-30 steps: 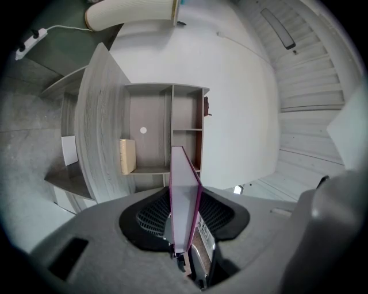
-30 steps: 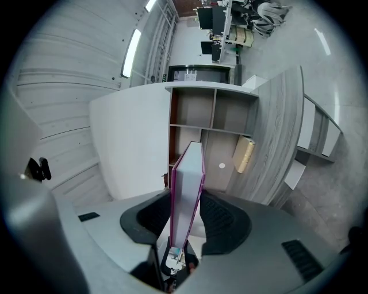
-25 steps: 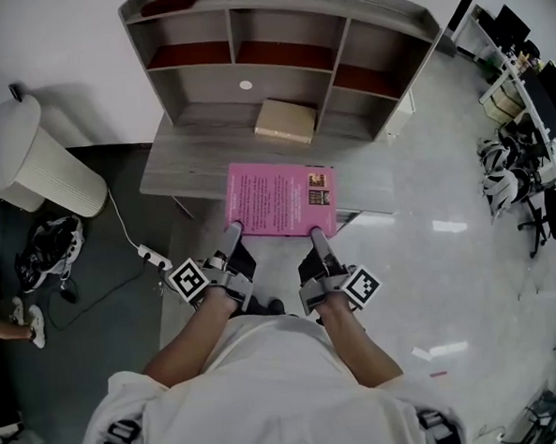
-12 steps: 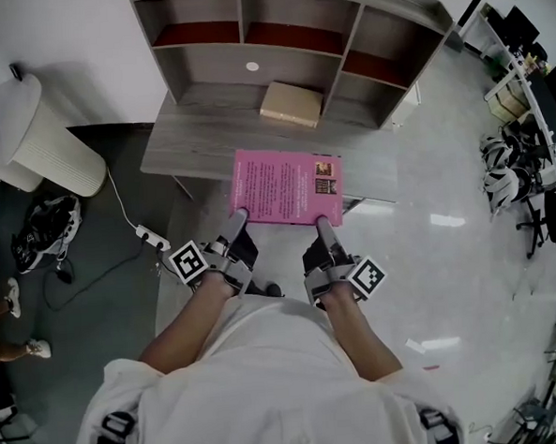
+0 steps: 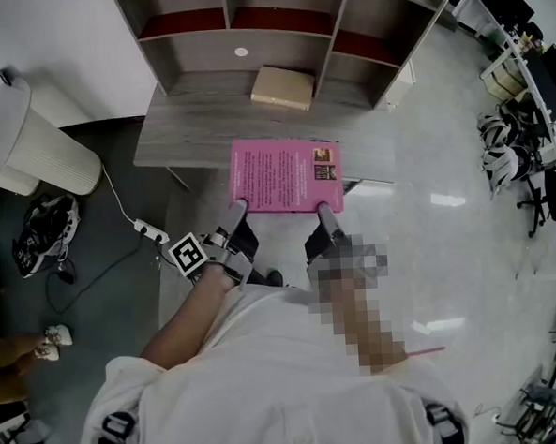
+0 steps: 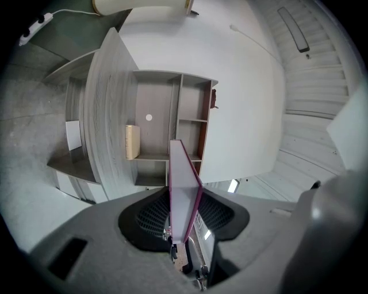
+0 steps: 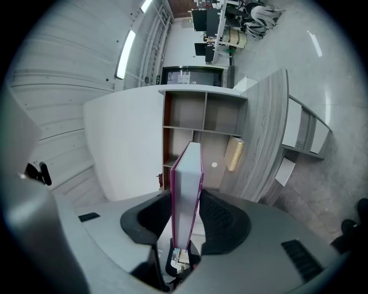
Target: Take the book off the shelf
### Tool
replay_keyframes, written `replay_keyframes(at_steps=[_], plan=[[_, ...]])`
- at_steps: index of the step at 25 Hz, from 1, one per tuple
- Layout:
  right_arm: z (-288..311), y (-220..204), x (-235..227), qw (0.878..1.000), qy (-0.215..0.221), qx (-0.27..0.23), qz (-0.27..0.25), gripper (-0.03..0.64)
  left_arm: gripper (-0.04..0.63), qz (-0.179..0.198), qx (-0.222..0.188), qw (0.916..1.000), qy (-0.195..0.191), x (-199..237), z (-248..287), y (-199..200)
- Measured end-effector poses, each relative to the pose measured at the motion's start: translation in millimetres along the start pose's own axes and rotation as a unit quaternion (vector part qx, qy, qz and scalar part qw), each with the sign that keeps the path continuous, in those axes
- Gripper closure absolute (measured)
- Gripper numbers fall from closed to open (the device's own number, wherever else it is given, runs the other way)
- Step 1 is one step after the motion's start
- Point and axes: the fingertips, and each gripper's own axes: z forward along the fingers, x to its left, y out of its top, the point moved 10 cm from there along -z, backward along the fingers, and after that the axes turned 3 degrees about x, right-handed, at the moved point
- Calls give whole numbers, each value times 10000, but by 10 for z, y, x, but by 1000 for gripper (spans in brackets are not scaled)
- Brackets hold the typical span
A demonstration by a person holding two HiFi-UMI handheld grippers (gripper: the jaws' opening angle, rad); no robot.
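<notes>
Grey desk point(image 5: 184, 142) ahead | left tool point(image 5: 239, 208) clamped on pink book point(image 5: 280, 174), near edge | right tool point(image 5: 323, 210) clamped likewise

A grey wood-grain table point(image 5: 189, 142) is set against a white wall point(image 5: 60, 42), and a shelf unit point(image 5: 193, 60) of open compartments is carried on it. The pale floor point(image 5: 469, 270) is polished, and ceiling lights are mirrored in it. A dark floor patch point(image 5: 86, 303) is seen at the left. Crowded desks point(image 5: 531, 60) are ranged along the right edge.

head view steeply down from above; gripper views level along jaws, close; all share shelf point(image 5: 193, 57), book point(image 5: 284, 174).
</notes>
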Motion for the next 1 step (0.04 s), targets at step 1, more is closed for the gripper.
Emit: replay_keyframes(at_steps=[1], plan=[[3, -8, 4, 10000, -9, -9, 18, 463, 442, -13, 6, 10000, 2, -3, -2, 4]])
